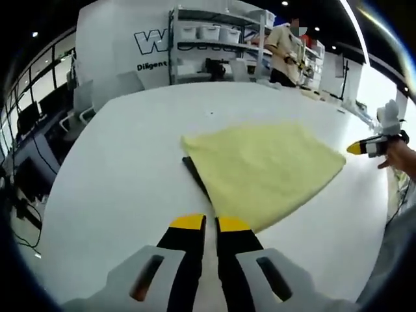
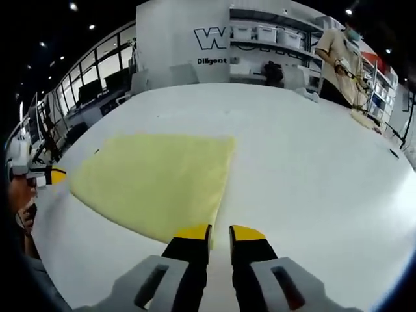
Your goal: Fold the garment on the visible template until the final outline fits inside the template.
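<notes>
A yellow garment (image 1: pixel 266 169) lies folded into a flat, roughly four-sided shape on the white table (image 1: pixel 123 169). A dark strip of the template (image 1: pixel 194 174) peeks out along its left edge. My left gripper (image 1: pixel 211 224) hovers just short of the cloth's near corner, jaws close together with nothing between them. The right gripper (image 1: pixel 372 147) comes in at the cloth's right corner, held by a hand (image 1: pixel 398 158). In the right gripper view the garment (image 2: pixel 156 179) spreads left of my right gripper (image 2: pixel 220 233), which is shut and empty at its near edge. The left gripper (image 2: pixel 51 175) shows at far left.
A person (image 1: pixel 285 47) stands at the far side by shelves with white bins (image 1: pixel 214 32), also seen as a person (image 2: pixel 341 58) in the right gripper view. Desks and chairs (image 1: pixel 39 130) stand beyond the table's left edge. Bare tabletop (image 2: pixel 312 169) stretches right of the cloth.
</notes>
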{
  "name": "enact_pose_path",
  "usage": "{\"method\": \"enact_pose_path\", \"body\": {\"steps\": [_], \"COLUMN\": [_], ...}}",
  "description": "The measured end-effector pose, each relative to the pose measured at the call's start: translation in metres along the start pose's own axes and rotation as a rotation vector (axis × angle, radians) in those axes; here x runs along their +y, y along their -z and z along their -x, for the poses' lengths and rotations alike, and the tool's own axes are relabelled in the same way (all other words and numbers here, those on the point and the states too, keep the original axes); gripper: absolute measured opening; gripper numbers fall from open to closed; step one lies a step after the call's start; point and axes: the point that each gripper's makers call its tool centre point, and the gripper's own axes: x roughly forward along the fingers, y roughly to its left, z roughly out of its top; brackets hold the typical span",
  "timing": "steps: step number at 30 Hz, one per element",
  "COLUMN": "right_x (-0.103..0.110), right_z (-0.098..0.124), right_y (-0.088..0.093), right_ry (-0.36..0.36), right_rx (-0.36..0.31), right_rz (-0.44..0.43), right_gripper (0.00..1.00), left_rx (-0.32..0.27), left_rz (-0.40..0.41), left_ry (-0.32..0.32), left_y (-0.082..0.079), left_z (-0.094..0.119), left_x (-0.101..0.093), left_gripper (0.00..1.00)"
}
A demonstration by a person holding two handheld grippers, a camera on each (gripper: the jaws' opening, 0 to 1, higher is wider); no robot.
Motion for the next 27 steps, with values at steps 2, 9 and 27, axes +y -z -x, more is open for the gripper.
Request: {"method": "enact_pose_path", "body": {"steps": [2,9,27], "right_x": [0.004,0.011,0.017], "right_z": [-0.004,-0.014,-0.022], "right_y": [-0.003,0.002,0.024], "right_ry": [-0.006,-0.026,-0.047], "right_rx": [-0.003,0.029,0.102], "right_rz": [0.007,0.004,-0.003], "right_gripper": [0.10,0.13,0.13], "left_rx": [-0.001,0.025,0.110], "left_rz": [0.020,0.030,0.041], "left_ry": [0.000,-0.004,0.002], "left_y": [-0.002,0.001,0.030], "left_z": [-0.004,-0.014,-0.018], "left_x": [-0.003,-0.011,-0.013], "left_gripper": [0.06,0.13,0.09]}}
